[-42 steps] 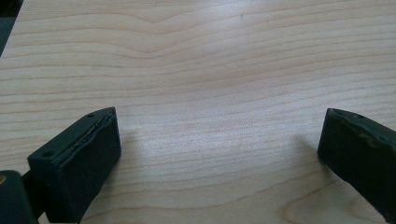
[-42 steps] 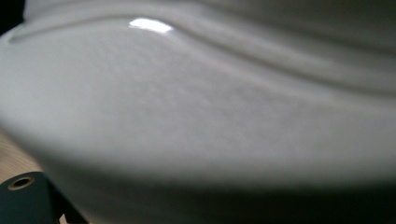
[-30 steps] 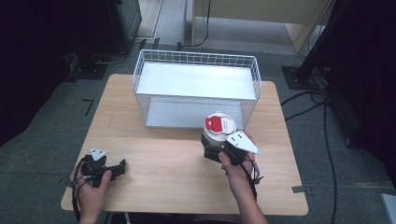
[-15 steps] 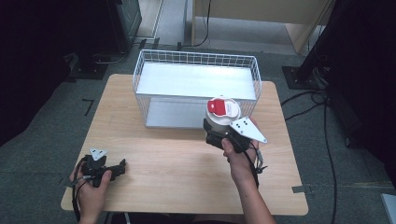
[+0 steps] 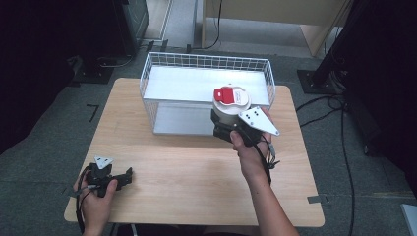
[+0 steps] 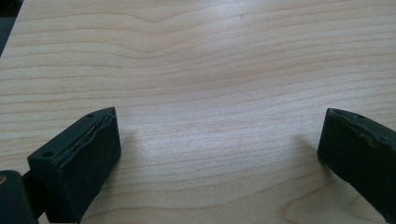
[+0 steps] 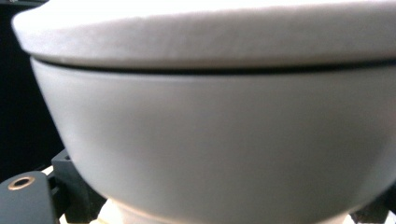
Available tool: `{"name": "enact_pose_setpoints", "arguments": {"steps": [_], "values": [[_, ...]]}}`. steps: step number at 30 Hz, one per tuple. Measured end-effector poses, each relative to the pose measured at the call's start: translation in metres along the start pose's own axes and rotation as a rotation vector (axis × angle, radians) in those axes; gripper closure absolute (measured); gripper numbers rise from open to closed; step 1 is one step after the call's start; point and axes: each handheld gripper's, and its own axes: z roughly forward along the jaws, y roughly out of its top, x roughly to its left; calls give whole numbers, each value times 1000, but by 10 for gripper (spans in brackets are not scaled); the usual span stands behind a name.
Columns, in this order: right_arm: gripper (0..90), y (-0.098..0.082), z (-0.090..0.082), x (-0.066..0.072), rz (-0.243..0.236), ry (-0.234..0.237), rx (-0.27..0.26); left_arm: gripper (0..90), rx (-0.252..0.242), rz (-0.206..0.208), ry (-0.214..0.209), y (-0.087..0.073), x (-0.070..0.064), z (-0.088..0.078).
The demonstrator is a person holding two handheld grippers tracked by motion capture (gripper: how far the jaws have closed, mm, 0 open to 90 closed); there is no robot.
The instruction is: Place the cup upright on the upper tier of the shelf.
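One unlabelled red-lidded white container (image 5: pixel 230 107) in right gripper (image 5: pixel 227 129).

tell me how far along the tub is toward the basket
Done: the right gripper is shut on the white tub with the red lid, lifted at the wire basket's front right rim. Left: lowering it inside and releasing. The left gripper rests open on the table.

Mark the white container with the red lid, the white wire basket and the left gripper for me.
White container with red lid (image 5: pixel 227 110), high view, white side wall.
White wire basket (image 5: pixel 206 55), high view, far rim.
Left gripper (image 5: pixel 129 175), high view, between its fingertips.
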Motion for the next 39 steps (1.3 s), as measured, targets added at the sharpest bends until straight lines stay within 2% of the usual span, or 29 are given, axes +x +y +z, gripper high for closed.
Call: {"name": "enact_pose_setpoints", "arguments": {"steps": [7,14,19,27,36,39], "values": [[86,13,13,0,-20,-5,-14,0,0,0,0,0,0,0],[86,30,33,0,-29,-8,-30,0,-1,0,0,0,0,0],[86,35,49,-4,-14,-21,-25,0,0,0,0,0,0,0],[86,42,75,-9,-27,-48,-14,0,-1,0,0,0,0,0],[86,48,101,-16,-15,-74,-17,0,-1,0,0,0,0,0],[85,51,114,-20,-11,-93,-6,0,-2,-2,0,0,0,0]]}}
